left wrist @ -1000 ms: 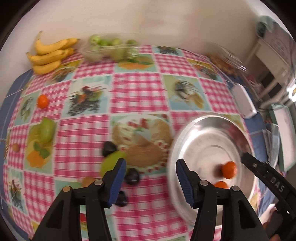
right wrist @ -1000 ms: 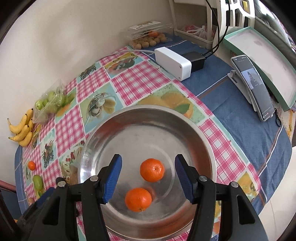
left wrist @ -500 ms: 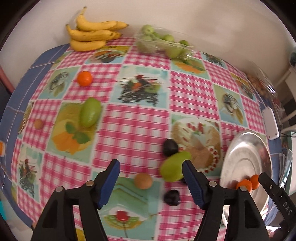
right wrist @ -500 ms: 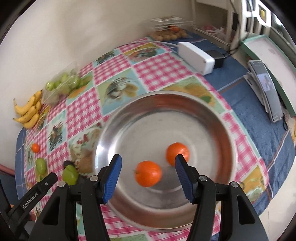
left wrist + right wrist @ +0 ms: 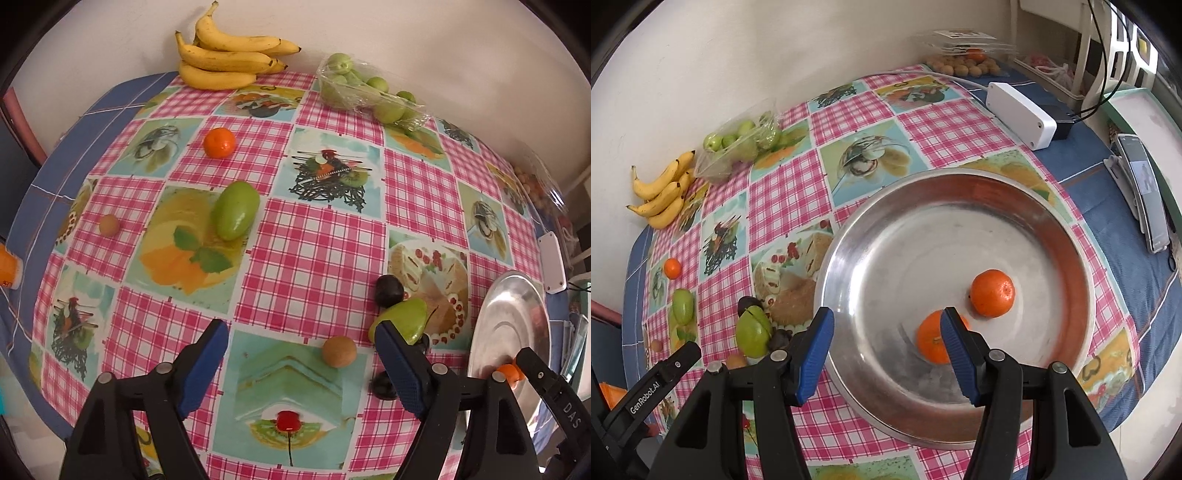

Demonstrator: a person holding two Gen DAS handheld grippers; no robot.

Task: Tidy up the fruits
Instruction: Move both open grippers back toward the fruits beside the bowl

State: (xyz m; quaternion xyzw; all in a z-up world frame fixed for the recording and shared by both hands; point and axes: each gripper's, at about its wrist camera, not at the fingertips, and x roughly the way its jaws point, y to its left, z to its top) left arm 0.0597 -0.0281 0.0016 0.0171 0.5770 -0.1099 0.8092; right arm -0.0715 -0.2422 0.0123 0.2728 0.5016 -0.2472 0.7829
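While two orange mandarins (image 5: pixel 992 292) lie in the round steel bowl (image 5: pixel 849 236), most fruits remain on the surface; left gripper (image 5: pixel 301 352) fingers are opening with nothing between them, and right gripper (image 5: pixel 886 343) fingers are released.

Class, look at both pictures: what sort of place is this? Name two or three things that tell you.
Probably a home dining or kitchen table: a pink checked tablecloth with food pictures, a bunch of yellow bananas by the wall, and a round steel tray holding oranges.
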